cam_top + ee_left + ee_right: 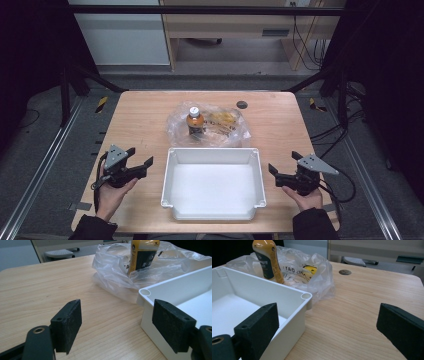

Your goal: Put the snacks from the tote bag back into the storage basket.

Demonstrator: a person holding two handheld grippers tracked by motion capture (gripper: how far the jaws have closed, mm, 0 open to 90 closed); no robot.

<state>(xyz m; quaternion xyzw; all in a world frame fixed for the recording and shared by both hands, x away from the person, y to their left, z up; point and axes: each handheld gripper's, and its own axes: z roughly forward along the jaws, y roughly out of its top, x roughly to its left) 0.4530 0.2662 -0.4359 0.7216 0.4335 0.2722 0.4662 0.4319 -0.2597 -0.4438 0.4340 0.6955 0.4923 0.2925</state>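
Reference landmark: the white plastic bin (pixel 213 202), empty, standing at the near middle of the wooden worktop (pixel 140 117).

Current state
- Left claw (pixel 141 161): to the left of the bin, jaws wide apart, nothing between them. In the left gripper view its right-hand pad sits just in front of the bin's outer corner.
- Right claw (pixel 278 171): to the right of the bin, jaws wide apart, nothing between them. In the right gripper view its left-hand pad overlaps the bin's side wall.
- Amber drink bottle (pixel 195 121): upright just behind the bin's far wall, standing in a crumpled clear plastic bag (pixel 227 131). The bag also holds yellow-printed packets (pixel 223 119), to the right of the bottle; their exact kind cannot be read.

Judged next step: lifting the bottle out of the bag and setting it into the bin.

Hazards
1. Tipping. The bottle is tall and narrow and rests on loose film. A claw arriving from one side, or one pad touching first, would likely push it over away from the bin.
2. Film caught in the grip. The bag rises around the bottle's lower half. Closing low would pinch plastic with the bottle, dragging the bag and packets along.
3. Slip. The bottle body looks smooth and rounded; a grip near the tapered shoulder may slide upward.
4. Bin contact. Both claws are close to the bin walls. A forward move without first lifting may nudge the bin into the bag and upset the bottle.
5. Snagging. The bag touches the bin's far corners; pulling it may shift the bin.
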